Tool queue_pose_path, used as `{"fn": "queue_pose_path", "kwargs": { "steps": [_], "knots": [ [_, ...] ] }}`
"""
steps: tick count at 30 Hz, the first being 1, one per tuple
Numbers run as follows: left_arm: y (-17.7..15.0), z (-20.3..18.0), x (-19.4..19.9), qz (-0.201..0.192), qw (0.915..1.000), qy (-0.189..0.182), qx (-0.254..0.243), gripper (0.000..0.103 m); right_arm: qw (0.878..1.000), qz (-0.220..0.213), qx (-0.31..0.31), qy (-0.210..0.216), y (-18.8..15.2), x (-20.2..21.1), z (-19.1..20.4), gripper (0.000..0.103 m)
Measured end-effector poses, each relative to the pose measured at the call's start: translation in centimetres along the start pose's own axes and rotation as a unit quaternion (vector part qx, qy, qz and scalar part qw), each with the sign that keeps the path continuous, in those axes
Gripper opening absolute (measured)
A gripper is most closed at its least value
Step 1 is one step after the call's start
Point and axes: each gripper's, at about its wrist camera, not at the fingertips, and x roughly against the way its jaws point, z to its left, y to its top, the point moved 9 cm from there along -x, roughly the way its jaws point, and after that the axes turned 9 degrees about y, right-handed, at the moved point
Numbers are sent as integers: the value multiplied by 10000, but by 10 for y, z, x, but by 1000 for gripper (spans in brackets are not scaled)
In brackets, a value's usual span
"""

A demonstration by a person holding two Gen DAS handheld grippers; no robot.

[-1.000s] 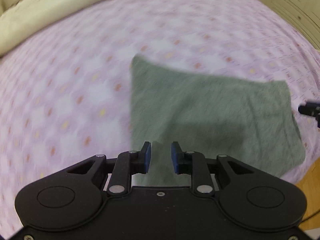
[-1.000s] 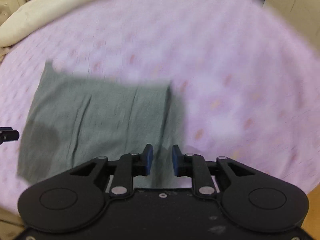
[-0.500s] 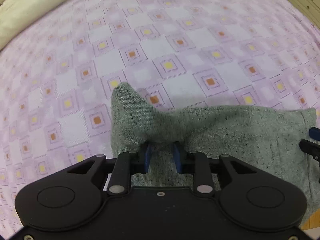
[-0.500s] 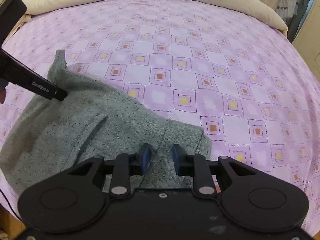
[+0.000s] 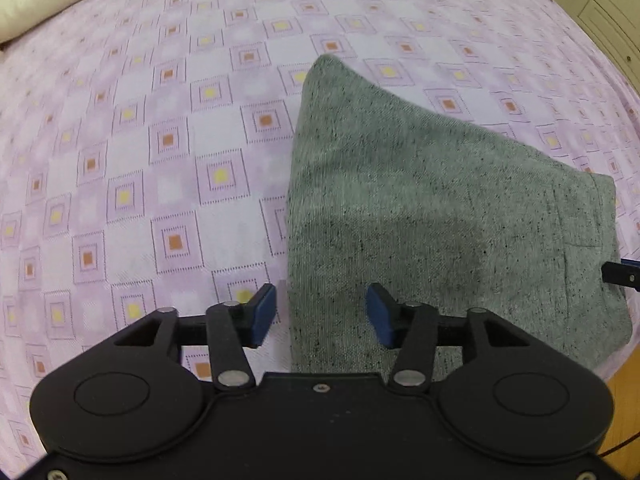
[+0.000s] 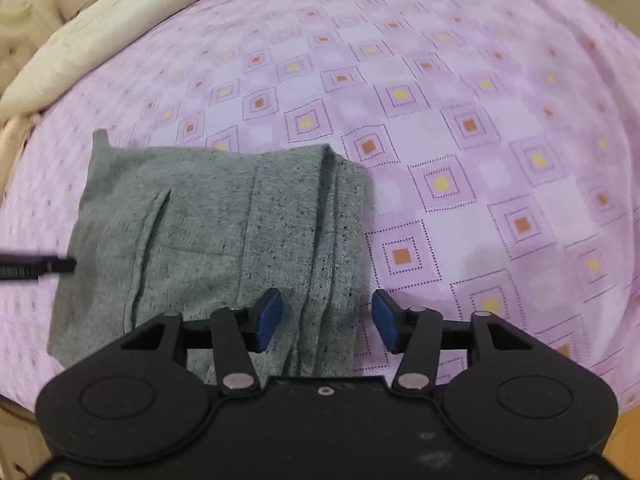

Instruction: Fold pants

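Pants (image 6: 208, 232): folded into compact grey rectangle, flat on bed (image 6: 480, 140) near front edge. Left gripper (image 5: 322, 316) and right gripper (image 6: 326, 320) both spread wide, holding nothing. Folding apparently complete; perhaps smoothing left.

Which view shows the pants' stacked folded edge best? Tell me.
Right wrist view: the folded grey speckled pants show their layered edge and seams clearly. Left wrist view shows mostly one smooth face.

A lilac bedsheet (image 5: 168, 128) with small orange and yellow squares covers the bed. A cream pillow (image 6: 80, 44) lies at ten o'clock. Wooden floor (image 5: 624, 384) shows at four o'clock.
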Motion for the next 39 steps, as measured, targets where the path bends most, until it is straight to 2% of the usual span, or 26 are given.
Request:
{"fn": "queue_pose_path", "kwargs": {
  "steps": [7,9,11,15,16,17,18,19,20,23,27,30,32,34,36,39],
  "knots": [
    [17,-6,-14,-48,9999,-2,-150,64,9994,163,-54,311,14,-24,1,61],
    [21,-4,-21,-36,9999,-3,-153,69,9992,193,-24,356,16,-25,1,61],
    [19,-2,-27,7,9999,19,-154,79,9991,155,-10,402,15,-25,-1,61],
    [15,4,-38,171,9995,-152,213,83,9992,118,44,388,13,-23,0,59],
    [15,4,-38,205,9991,-195,326,81,9993,134,78,338,14,-23,1,57],
    [16,4,-38,232,9990,-202,337,71,9993,146,137,306,14,-23,3,49],
    [17,2,-33,181,9989,-310,295,60,9991,165,231,321,14,-22,7,34],
    [18,-6,-25,120,9978,-620,207,18,9987,158,361,316,15,-19,13,27],
    [18,-11,-19,174,9962,-835,203,20,9984,124,498,240,16,-15,20,22],
    [20,-13,0,-119,9984,-555,5,18,9980,26,633,69,19,-3,33,18],
    [30,-1,35,-461,9961,-724,202,18,9983,-194,546,21,28,22,47,17],
    [52,22,61,-815,9943,-612,323,18,9962,-330,804,14,44,33,73,17],
    [71,47,72,-1017,9926,-502,435,18,9948,-502,878,129,63,34,94,17],
    [90,74,75,-1059,9915,-459,593,18,9930,-661,933,279,87,29,115,17],
    [107,100,73,-1130,9901,-397,734,18,9912,-756,1017,393,115,16,137,17],
    [133,135,58,-1263,9888,-74,785,19,9883,-891,1083,595,156,-12,165,17]
  ]
}}
